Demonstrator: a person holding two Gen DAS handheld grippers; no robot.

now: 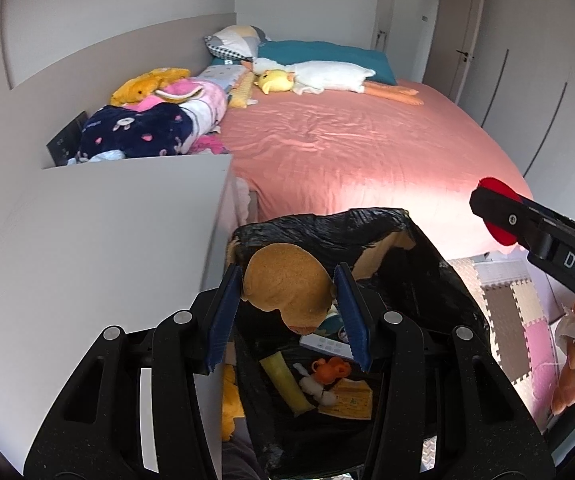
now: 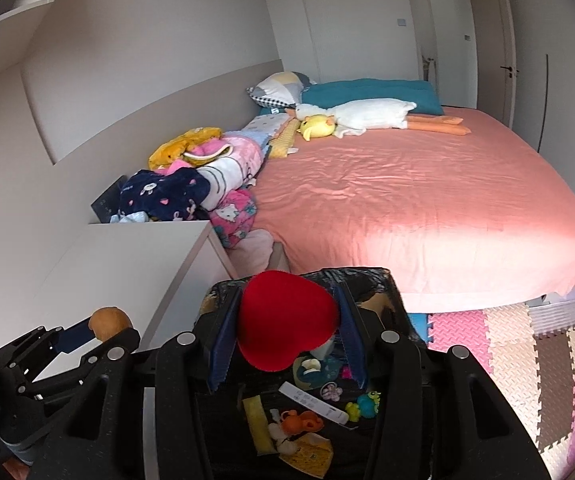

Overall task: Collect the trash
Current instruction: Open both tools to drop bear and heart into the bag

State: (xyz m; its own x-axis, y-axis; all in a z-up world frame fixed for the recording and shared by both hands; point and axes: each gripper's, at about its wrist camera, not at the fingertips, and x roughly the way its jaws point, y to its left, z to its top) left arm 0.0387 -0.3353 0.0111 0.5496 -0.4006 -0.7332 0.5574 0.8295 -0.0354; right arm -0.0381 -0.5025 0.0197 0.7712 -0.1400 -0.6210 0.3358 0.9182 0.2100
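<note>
black-lined bin (image 1: 439, 276) at the foot of a bed, both grippers above it.
left gripper (image 1: 291, 300) is clamped on a tan plush piece (image 1: 287, 280) over the bin's left side; right gripper (image 2: 287, 328) is clamped on a red plush heart (image 2: 283, 320) over the opening. small toys and a white remote (image 2: 315, 398) lie inside. pink bed (image 2: 427, 208) lies behind; foam mats (image 2: 527, 344) at right.

Both grippers (image 1: 291, 316) (image 2: 287, 330) clamped, angled down
</note>
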